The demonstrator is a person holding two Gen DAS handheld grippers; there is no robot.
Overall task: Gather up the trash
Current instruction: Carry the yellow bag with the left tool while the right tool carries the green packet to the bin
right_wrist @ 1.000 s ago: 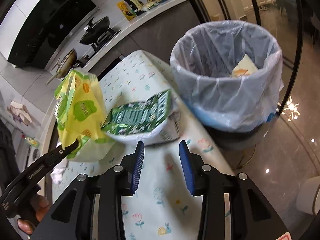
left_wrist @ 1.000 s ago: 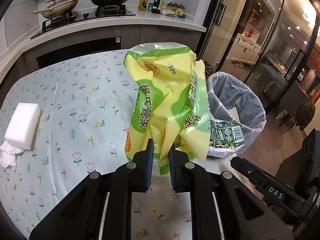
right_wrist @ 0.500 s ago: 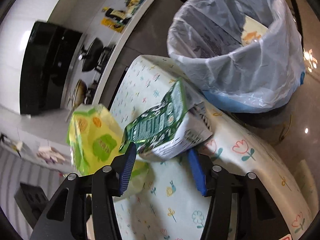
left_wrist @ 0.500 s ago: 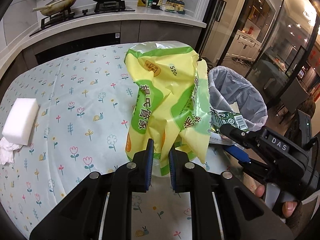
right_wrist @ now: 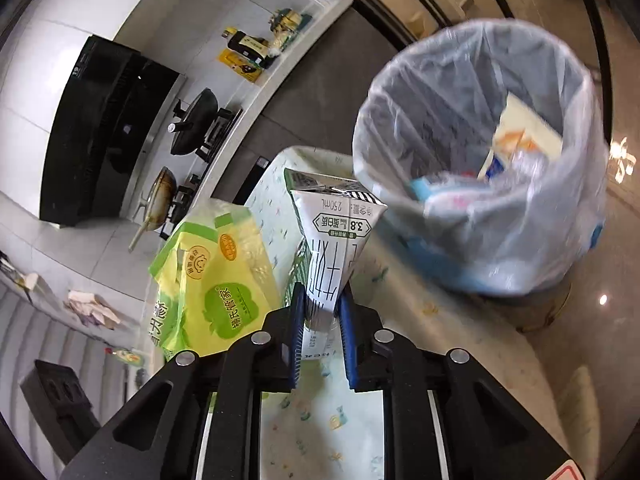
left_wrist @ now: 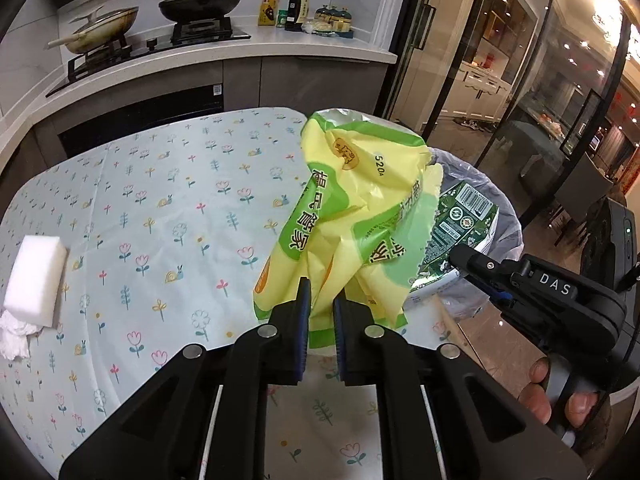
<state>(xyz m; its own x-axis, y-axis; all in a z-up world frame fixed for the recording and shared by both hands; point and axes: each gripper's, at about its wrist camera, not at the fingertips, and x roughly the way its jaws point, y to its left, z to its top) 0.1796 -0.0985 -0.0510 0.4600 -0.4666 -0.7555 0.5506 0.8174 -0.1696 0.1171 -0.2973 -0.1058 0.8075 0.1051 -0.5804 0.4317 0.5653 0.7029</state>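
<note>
My left gripper [left_wrist: 320,292] holds a crumpled yellow-and-green plastic bag [left_wrist: 352,208] above the flowered tablecloth [left_wrist: 160,200]; its jaws are closing on the bag's lower edge. My right gripper [right_wrist: 322,300] is closing on a flattened green-and-white milk carton [right_wrist: 336,232], the pads pressing its narrow end. The carton [left_wrist: 460,224] is lifted off the table beside the bin. The bin [right_wrist: 420,120], lined with a clear bag, stands on the floor past the table's edge and holds several bits of trash. From the right wrist, the yellow bag [right_wrist: 216,280] hangs left of the carton.
A white sponge [left_wrist: 36,276] and a crumpled tissue [left_wrist: 14,332] lie at the table's left edge. A counter with a stove and two pans [left_wrist: 200,0] runs behind the table. Glass doors [left_wrist: 500,80] stand to the right. A hand [left_wrist: 560,392] grips the right tool.
The right gripper came up to the carton on the table, closed on it and lifted it, rolling as it rose. The left gripper drifted slightly with the yellow bag.
</note>
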